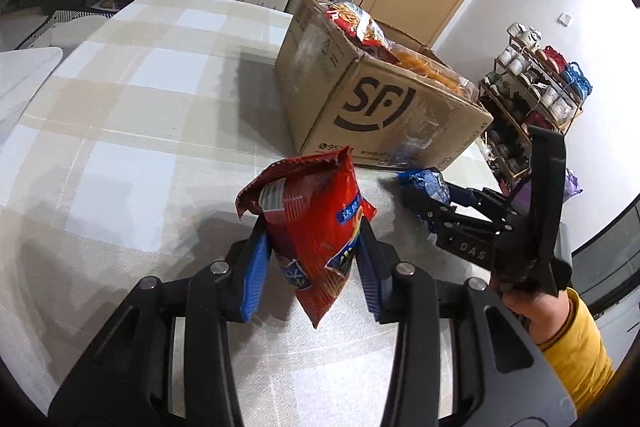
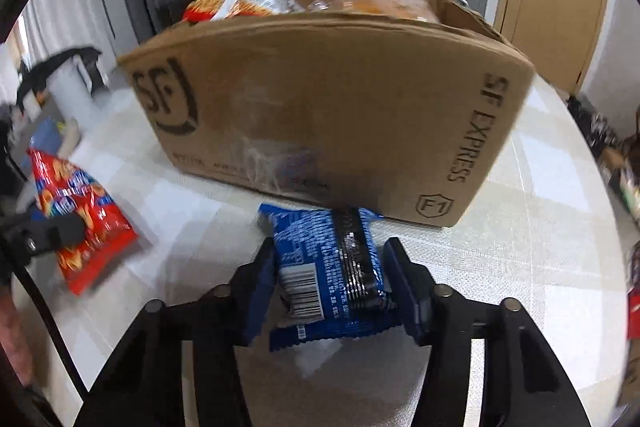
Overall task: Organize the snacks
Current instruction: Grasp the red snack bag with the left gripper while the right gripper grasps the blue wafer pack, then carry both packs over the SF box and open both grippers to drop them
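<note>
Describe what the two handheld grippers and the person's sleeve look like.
Both grippers are black plastic linkages with round silver pivot pins and ribbed blue pads lining the jaws. The left gripper and right gripper share that build. Seen from the left wrist, the right one shows raised lettering "DAS" on its body. The person wears a mustard-yellow sleeve.

An open brown cardboard box is sitting on the checked tablecloth-covered table, with clear bags of orange snacks lying in it. Nearer, a crinkled red snack bag is hanging left of a blue foil snack packet, which is lying just before the box.
</note>
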A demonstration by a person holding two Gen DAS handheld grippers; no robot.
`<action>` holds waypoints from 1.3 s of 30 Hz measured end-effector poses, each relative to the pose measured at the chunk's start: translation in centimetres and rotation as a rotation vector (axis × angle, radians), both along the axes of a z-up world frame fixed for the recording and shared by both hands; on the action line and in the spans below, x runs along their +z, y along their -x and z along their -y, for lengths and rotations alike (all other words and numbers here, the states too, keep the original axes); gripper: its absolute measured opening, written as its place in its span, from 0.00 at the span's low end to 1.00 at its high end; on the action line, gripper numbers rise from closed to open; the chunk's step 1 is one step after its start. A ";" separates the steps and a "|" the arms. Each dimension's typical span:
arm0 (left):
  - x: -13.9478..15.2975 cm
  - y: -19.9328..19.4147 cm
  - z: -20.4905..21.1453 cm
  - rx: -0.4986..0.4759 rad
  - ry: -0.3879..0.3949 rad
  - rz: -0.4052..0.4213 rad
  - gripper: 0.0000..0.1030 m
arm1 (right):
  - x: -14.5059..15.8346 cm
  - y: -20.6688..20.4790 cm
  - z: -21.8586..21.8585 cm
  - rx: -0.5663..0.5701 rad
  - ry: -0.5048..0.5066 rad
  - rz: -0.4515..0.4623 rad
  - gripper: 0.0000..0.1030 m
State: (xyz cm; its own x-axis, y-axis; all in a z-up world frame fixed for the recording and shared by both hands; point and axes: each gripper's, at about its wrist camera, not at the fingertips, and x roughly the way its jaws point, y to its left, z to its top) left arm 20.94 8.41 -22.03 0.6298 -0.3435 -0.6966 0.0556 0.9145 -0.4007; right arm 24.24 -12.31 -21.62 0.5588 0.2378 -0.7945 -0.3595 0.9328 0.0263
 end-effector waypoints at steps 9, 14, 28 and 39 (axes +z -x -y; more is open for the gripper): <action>2.5 2.7 -0.1 0.000 -0.019 0.055 0.36 | 1.6 3.0 2.6 -0.024 -0.169 0.023 0.44; 4.9 5.1 0.4 -0.013 -0.031 0.111 0.36 | 4.3 5.9 4.9 -0.040 -0.297 0.061 0.44; 16.7 14.5 3.2 -0.001 -0.193 0.359 0.36 | 18.7 15.9 4.3 0.064 -0.514 0.333 0.44; 21.7 21.5 4.4 -0.028 -0.190 0.446 0.37 | 22.6 22.1 4.7 0.109 -0.564 0.426 0.44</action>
